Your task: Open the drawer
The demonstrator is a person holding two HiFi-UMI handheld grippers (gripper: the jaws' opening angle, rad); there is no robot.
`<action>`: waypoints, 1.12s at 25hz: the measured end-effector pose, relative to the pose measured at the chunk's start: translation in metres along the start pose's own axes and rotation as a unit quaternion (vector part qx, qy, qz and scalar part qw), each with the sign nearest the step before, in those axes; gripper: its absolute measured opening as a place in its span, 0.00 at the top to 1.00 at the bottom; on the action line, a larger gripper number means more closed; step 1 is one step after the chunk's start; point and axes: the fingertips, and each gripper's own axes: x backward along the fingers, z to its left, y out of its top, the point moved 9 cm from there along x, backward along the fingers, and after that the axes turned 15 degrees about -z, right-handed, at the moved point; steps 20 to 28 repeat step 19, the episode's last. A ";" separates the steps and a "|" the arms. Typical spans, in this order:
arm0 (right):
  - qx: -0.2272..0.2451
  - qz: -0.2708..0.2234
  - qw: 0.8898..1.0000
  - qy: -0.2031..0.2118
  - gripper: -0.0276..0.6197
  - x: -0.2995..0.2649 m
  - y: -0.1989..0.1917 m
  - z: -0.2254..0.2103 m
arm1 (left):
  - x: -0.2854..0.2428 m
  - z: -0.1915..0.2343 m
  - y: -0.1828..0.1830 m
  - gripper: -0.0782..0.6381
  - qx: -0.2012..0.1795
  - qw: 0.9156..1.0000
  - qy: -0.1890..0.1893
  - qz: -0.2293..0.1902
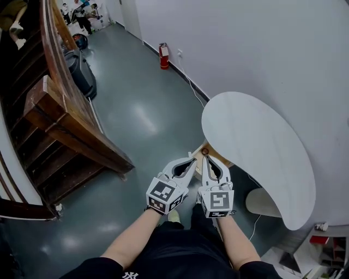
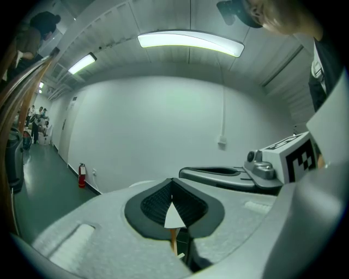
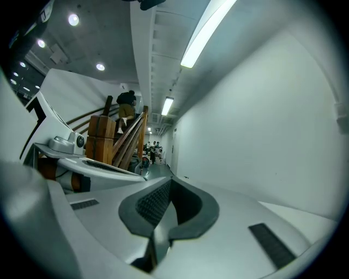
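Both grippers are held up side by side in front of the person, pointing roughly level. In the head view my left gripper [image 1: 192, 159] and my right gripper [image 1: 205, 157] are each shut, tips touching, with nothing between them. Just beyond their tips a small round brown knob [image 1: 205, 151] sits on a light wooden part [image 1: 216, 155] under the edge of the white kidney-shaped table [image 1: 256, 141]; I cannot tell if it is the drawer. The left gripper [image 2: 173, 182] faces a bare white wall, and the right gripper [image 3: 170, 180] looks along the corridor.
A wooden staircase [image 1: 65, 120] fills the left. A red fire extinguisher [image 1: 164, 56] stands by the far wall and a black bin [image 1: 82, 73] by the stairs. A white seat [image 1: 264, 202] sits under the table; shelves [image 1: 327, 250] are at lower right. People [image 1: 82, 13] stand far down the corridor.
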 end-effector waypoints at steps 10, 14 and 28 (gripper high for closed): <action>-0.001 -0.012 1.000 0.003 0.94 -0.014 0.015 -0.012 | -0.019 0.006 0.024 0.88 -0.018 1.000 0.005 -0.018; 0.002 -0.010 1.000 0.005 0.94 -0.019 0.010 -0.015 | -0.024 0.009 0.023 0.88 -0.021 1.000 0.006 -0.017; -0.003 -0.005 1.000 0.006 0.94 -0.024 0.008 -0.018 | -0.030 0.011 0.019 0.88 -0.022 1.000 0.007 -0.014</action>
